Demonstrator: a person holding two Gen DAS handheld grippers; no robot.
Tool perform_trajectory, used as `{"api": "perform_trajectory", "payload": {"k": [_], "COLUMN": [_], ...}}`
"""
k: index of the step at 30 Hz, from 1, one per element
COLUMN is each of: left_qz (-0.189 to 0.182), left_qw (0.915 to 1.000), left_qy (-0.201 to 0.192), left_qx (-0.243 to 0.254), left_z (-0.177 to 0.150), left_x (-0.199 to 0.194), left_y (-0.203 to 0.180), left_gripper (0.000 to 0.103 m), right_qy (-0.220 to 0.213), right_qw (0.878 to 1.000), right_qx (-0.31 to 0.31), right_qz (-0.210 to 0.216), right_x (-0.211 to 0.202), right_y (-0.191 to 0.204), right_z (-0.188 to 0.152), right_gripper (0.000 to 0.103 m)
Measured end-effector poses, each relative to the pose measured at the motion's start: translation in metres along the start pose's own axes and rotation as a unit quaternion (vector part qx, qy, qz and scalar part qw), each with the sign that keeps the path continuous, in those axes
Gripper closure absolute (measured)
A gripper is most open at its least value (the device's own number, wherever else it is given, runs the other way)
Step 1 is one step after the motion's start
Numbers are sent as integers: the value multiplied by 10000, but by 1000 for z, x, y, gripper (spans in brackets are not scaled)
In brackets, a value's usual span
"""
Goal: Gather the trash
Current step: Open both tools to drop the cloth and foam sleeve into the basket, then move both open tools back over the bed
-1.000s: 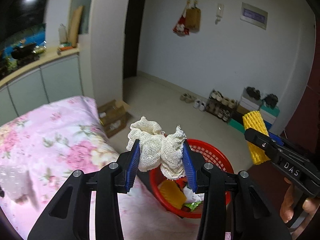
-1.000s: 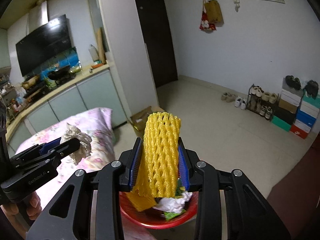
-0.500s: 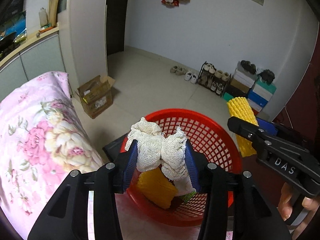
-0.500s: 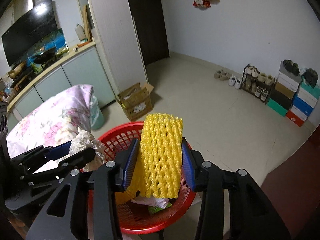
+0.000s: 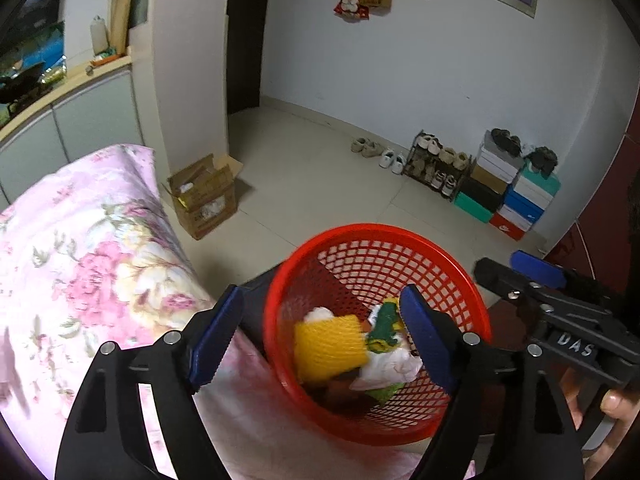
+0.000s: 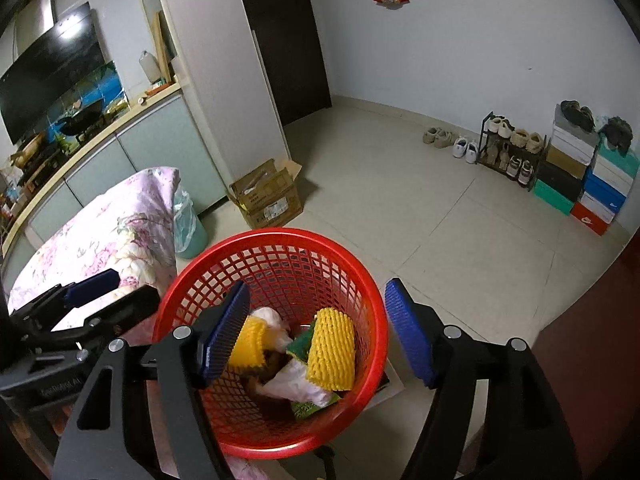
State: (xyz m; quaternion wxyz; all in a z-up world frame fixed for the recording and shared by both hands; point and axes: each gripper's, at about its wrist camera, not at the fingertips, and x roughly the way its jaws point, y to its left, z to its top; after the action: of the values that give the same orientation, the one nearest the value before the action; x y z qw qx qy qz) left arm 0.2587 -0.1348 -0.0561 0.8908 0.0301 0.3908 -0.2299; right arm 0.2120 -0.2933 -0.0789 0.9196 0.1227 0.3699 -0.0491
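Left gripper (image 5: 320, 336) and right gripper (image 6: 318, 330) both angled downward, jaws opening, nothing between them.

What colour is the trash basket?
Red, with a lattice wall: the basket shows best in the right wrist view.

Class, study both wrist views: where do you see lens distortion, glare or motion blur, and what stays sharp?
Left wrist view: walls bow toward dark rounded corners, the trash in the red basket is smeared, the left gripper is sharp. Right wrist view: same fisheye bending, glare on the TV, and the yellow foam net is crisp.
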Motion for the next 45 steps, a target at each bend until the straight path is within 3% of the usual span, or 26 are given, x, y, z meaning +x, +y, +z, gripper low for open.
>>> {"api": "perform_trajectory", "payload": {"k": [8,11,22,45], "left_qz": [404,533,1146,2176], "left_qw": [9984,9966,9866,9512], "left_qy": [-393,-606,-1127,-1525], "left_qx": [-102,-173,-286,-1567], "left_z": [-1,-4,-35,-123], "left_x": [-37,-58,-128,-254], "left_y": [16,22,50,163], "left_gripper": [24,23,21,20], "right_qy": [-154,-222,-523,-694], "right_qw": [9998,9996,9971,9824], "right_qx": [99,110,-323,-1180], "right_qz": [88,158,453,1273], "right_x": [-21,-31,-64,-113], "right_y": [3,9,61,177], "right_z": [-3,-6,-14,-40], "right_gripper": [34,30,22,17]}}
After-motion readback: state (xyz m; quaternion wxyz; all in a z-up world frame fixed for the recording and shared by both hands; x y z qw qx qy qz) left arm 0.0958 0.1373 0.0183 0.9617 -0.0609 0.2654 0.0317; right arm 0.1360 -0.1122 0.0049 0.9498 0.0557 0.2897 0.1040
